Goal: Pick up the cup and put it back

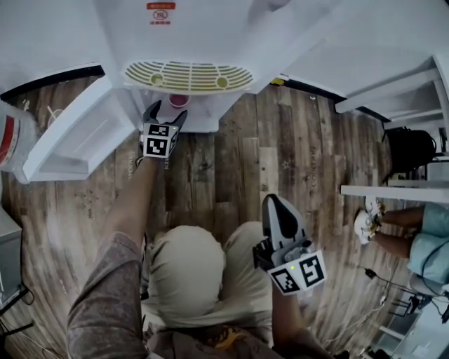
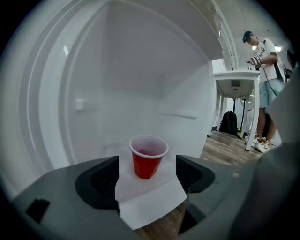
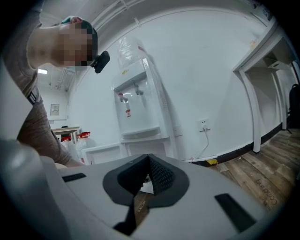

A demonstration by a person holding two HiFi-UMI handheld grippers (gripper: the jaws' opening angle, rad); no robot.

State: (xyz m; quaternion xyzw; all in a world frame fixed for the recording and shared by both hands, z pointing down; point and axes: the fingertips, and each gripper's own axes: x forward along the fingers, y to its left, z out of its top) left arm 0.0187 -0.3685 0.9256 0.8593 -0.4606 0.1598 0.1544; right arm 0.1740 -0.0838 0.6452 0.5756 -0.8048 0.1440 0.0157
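Holds right claw (image 1: pixel 273 202) low beside the knee (image 1: pixel 186 266), above the wood floor (image 1: pixel 280 154), jaws pressed together on nothing. Points left claw (image 1: pixel 168 109) into the white lower compartment of the water dispenser (image 1: pixel 189 42), jaws spread wide. Frames red plastic cup (image 2: pixel 148 159) between them, upright on the compartment's white base, just ahead of both pads, touching neither.

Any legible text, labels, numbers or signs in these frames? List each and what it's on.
No text reads clearly in any view.
Red sticker on the water dispenser: print too small to read.
Red label on the jug at the left edge: no characters can be made out.
Wall sheet in the right gripper view: too small and blurred.
Red cup: no print visible.
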